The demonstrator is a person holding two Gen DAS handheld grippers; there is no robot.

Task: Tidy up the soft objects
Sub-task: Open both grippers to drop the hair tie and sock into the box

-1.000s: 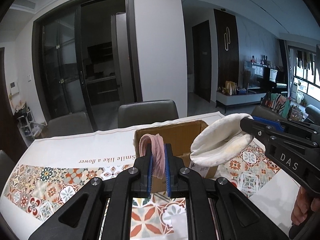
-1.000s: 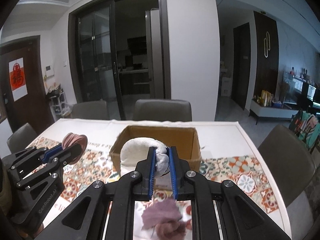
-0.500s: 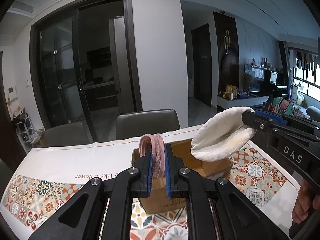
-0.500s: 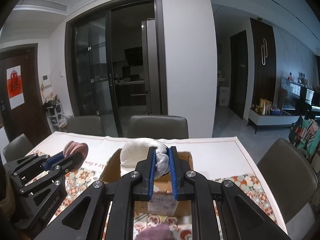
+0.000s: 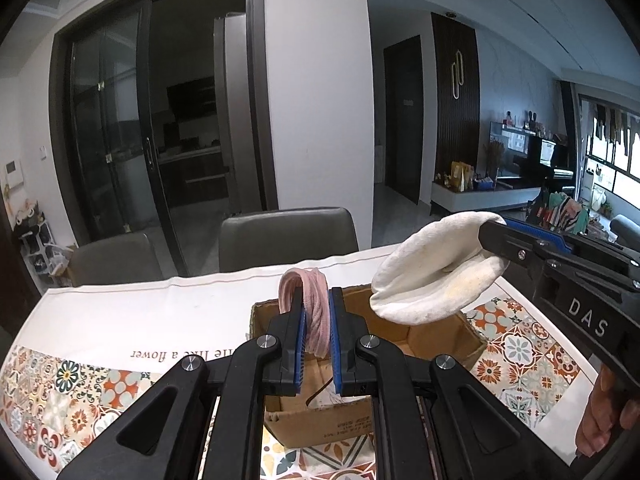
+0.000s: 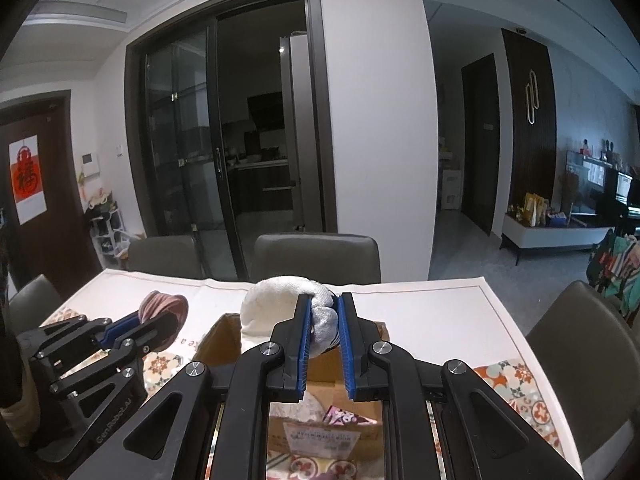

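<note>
The matt black plastic left claw (image 5: 316,312) with blue pads grips a pink ribbed knit cloth (image 5: 310,308), the right claw (image 6: 324,320) grips a rough off-white cloth (image 6: 280,300), and the brown cardboard box (image 5: 440,340) stands on a smooth patterned tablecloth (image 5: 120,320).

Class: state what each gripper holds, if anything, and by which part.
Left gripper pinches the pink knitted piece at its lower part; right gripper clamps the white sock at one end.
</note>
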